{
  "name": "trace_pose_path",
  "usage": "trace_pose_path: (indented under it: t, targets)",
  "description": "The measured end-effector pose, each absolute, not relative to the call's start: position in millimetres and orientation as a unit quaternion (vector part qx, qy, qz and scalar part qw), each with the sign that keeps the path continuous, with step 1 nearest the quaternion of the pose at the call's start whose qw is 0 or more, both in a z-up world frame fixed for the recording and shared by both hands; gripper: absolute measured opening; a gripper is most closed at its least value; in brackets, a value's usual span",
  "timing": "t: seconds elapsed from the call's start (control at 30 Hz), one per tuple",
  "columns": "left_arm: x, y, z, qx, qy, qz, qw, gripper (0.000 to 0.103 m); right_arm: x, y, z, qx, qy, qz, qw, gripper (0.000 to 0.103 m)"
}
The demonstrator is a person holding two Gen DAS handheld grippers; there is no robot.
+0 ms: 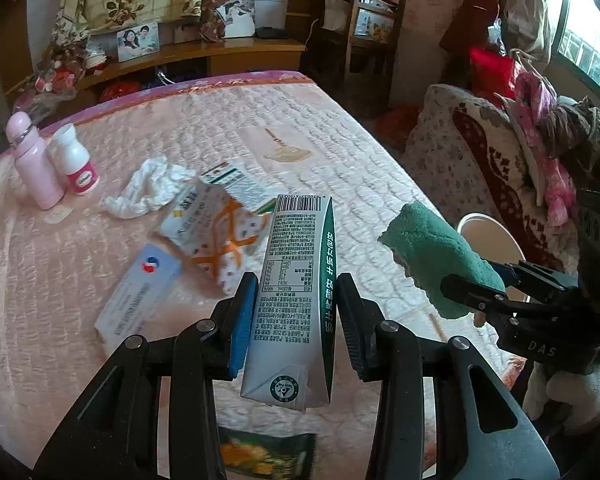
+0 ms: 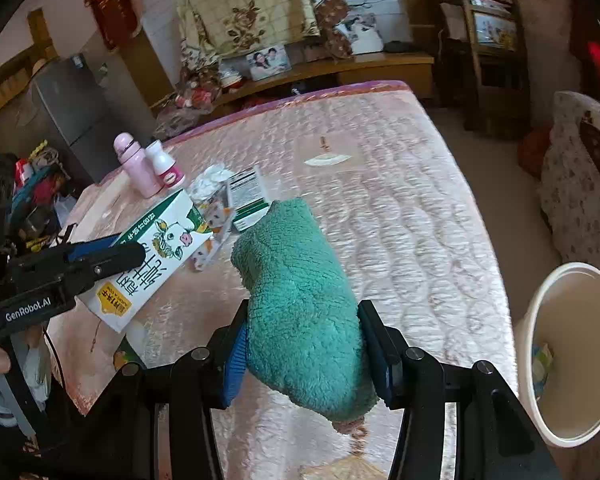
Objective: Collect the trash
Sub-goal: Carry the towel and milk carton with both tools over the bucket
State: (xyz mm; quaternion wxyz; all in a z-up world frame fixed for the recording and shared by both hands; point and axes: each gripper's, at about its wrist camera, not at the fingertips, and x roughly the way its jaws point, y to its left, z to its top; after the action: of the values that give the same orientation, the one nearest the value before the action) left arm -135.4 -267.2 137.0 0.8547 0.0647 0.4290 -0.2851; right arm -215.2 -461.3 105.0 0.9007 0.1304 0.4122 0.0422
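My left gripper [image 1: 296, 312] is shut on a white and green milk carton [image 1: 296, 292], held above the pink quilted bed [image 1: 340, 128]; the carton also shows in the right wrist view [image 2: 148, 256]. My right gripper [image 2: 300, 344] is shut on a folded green towel [image 2: 296, 296], also seen in the left wrist view [image 1: 432, 256]. On the bed lie a crumpled white tissue [image 1: 148, 188], a patterned wrapper [image 1: 216, 236], a green and white box [image 1: 240, 184] and a white and blue box [image 1: 140, 292]. A white bin [image 2: 572, 344] stands right of the bed.
A pink bottle [image 1: 34, 160] and a white bottle [image 1: 76, 160] stand at the bed's far left. A dark packet [image 1: 268, 456] lies at the near edge. A cluttered sofa [image 1: 520, 160] is at the right, a wooden shelf [image 1: 228, 52] behind.
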Motion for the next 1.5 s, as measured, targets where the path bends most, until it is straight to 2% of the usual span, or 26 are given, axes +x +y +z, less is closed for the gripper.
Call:
trace_pose_path:
  t: [0.67,1.5]
  targets:
    - [-169,-359,141,0.090,0.422,-0.330,0.840,0.038,-260,-539,108,0.168,0.393,-0.023,0.904,0.050]
    - [-196,-495,122,0.115,0.438,-0.401,0.797,0.038,-314,-645,88,0.194,0.395,-0.127,0.889,0.050]
